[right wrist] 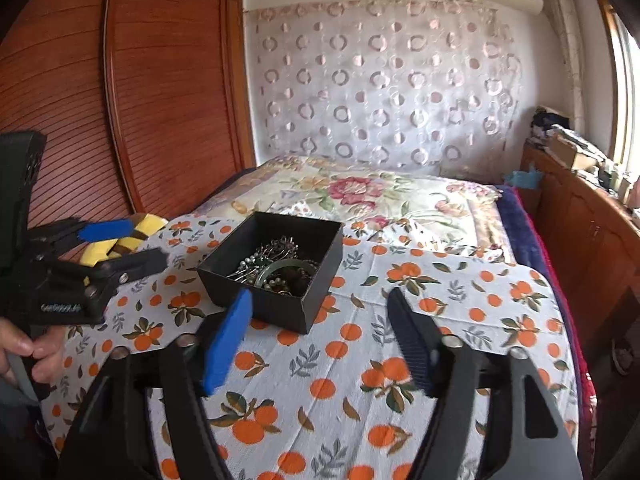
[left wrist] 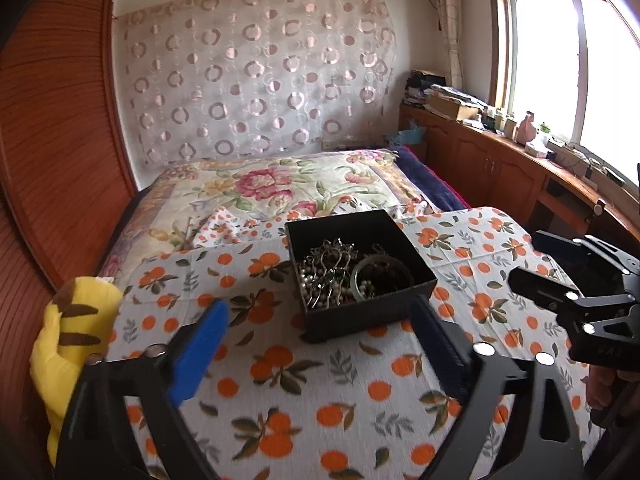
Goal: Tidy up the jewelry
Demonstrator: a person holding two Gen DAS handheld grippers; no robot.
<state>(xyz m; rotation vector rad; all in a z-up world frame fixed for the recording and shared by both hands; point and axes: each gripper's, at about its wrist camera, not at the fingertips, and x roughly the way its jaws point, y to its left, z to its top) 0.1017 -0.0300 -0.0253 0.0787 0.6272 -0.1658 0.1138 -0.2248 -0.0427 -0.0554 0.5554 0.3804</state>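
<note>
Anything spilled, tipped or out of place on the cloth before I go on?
Nothing has spilled: the black box sits upright on the orange-print cloth. Inside, though, the jewelry lies in one tangled heap, a green bangle mixed with beads and hair clips. Both grippers, left and right, are open and empty.

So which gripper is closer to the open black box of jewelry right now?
Probably the left, though it's close. The left gripper hangs open just in front of the black jewelry box, which sits between its fingers' lines. The right gripper is open too, nearby, to the box's right.
</note>
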